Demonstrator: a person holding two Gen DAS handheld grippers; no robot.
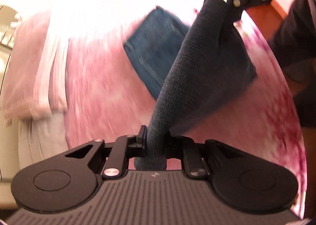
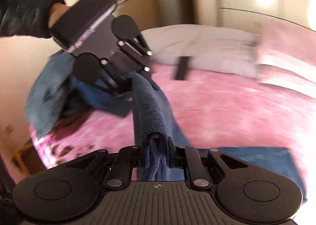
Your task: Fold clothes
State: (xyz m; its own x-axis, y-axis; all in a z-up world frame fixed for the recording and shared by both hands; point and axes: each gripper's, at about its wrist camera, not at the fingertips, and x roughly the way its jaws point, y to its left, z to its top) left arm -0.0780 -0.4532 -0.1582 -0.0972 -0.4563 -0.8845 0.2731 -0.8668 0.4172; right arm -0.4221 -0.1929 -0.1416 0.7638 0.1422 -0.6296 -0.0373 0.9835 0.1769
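Blue garment (image 1: pixel 189 62), one, clamped by left gripper (image 1: pixel 155 144) and right gripper (image 2: pixel 157 155).

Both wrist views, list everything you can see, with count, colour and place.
Cloth: one, dark blue, stretched between both grippers above the bed.
Folded cloth: one, blue, lying on the bedspread.
Bedspread: one, pink, covering the bed.
Pillow: one, pale grey, far end of the bed.
Flat object: one, black, near the pillow; too blurred to identify.
Left gripper: black, shut on the cloth.
Right gripper: black, shut on the cloth.
Sleeve: dark, behind the left gripper.
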